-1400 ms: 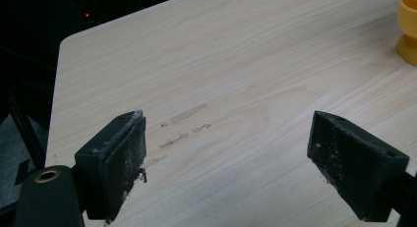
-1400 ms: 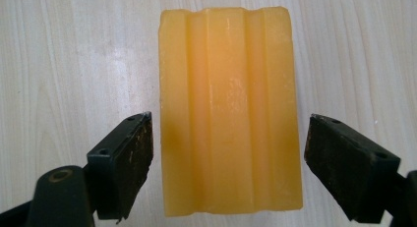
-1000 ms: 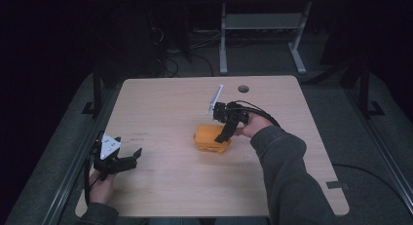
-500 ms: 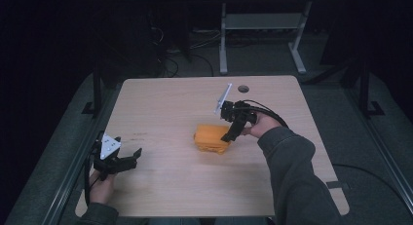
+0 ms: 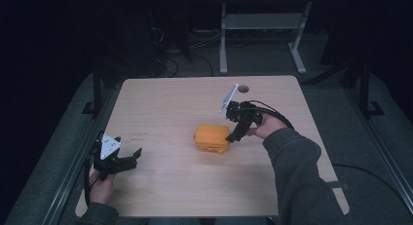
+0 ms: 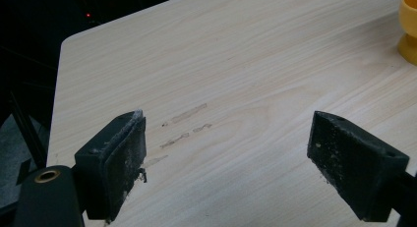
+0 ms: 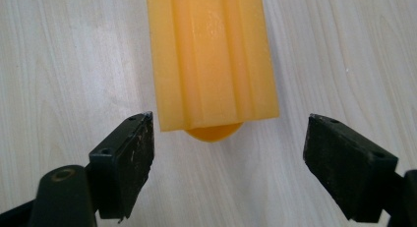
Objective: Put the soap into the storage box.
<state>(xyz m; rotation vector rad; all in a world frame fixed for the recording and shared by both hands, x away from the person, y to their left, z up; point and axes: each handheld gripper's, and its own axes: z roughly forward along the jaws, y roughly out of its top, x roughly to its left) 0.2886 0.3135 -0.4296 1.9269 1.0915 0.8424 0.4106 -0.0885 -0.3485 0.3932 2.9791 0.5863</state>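
Right tool (image 5: pixel 234 136) held wide open, jaws spread well apart, gripping nothing; tips just beside the near-right end of the orange plastic box (image 5: pixel 212 138), one jaw close to its edge, contact not clear from the high view. In the right gripper view, same tool (image 7: pixel 226 156) looking down the length of the orange plastic box (image 7: pixel 210 60): ribbed top running away from the camera, a rounded tab poking out under the near end, both pads (image 7: pixel 135 158) standing clear of the box, bare wood showing between pads and plastic. Gap between jaws wider than the box itself. Grey plate tilted up above the tool, cable looping back over the hand (image 5: pixel 265 127).

Orange plastic box lying flat on the worktop (image 5: pixel 160 103), roughly at its centre, well apart from every edge.

Left tool (image 5: pixel 127 159) far to the left of the orange plastic box, near the front-left corner of the worktop, also released and empty, jaws parted wide. In the left gripper view, left tool (image 6: pixel 226 158) hovering over bare wood with a few faint scuff marks (image 6: pixel 184 124) between the pads; a bit of the orange plastic box (image 6: pixel 408 25) visible at the upper right, well apart from the jaws
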